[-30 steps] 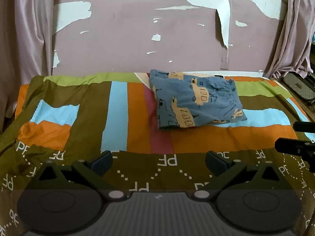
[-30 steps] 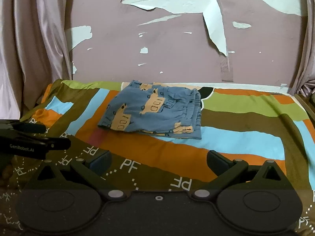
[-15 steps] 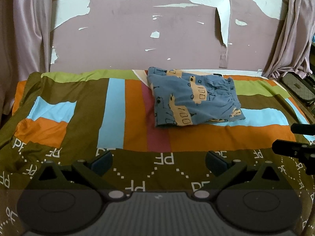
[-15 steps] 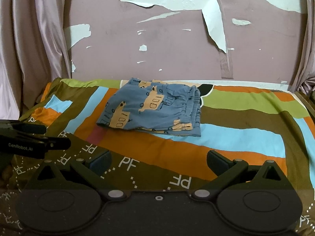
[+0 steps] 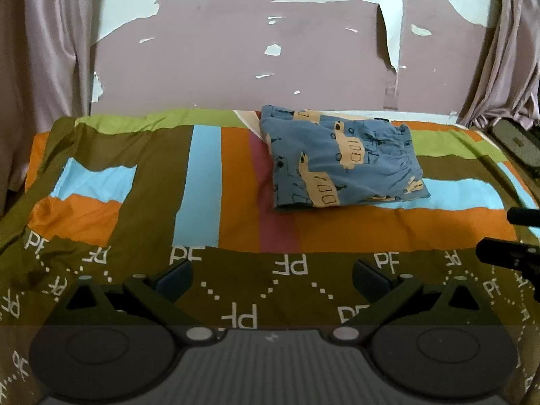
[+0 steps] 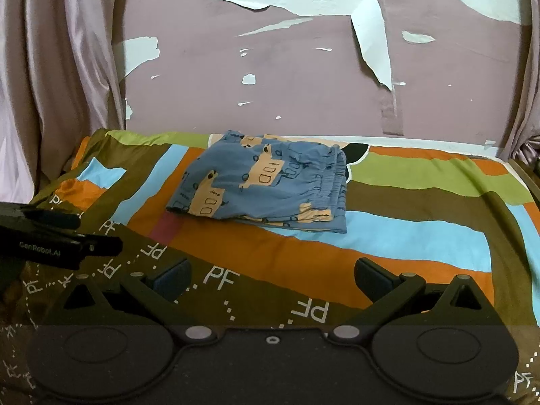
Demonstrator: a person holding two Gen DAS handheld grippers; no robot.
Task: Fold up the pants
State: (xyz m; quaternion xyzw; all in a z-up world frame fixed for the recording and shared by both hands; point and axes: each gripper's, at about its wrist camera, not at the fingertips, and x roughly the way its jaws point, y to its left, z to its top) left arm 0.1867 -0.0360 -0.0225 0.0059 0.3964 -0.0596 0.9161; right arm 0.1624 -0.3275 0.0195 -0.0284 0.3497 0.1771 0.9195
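Pants (image 5: pixel 341 162) lie folded on striped bedspread (image 5: pixel 209 182), near far wall. Left gripper (image 5: pixel 271 278) and right gripper (image 6: pixel 271 280): jaws wide apart, empty, well short of pants

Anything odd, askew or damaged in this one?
The folded pants lie neatly on the bedspread, both grippers open and clear. Only oddity: paint peeling in big patches off the wall behind the bed.
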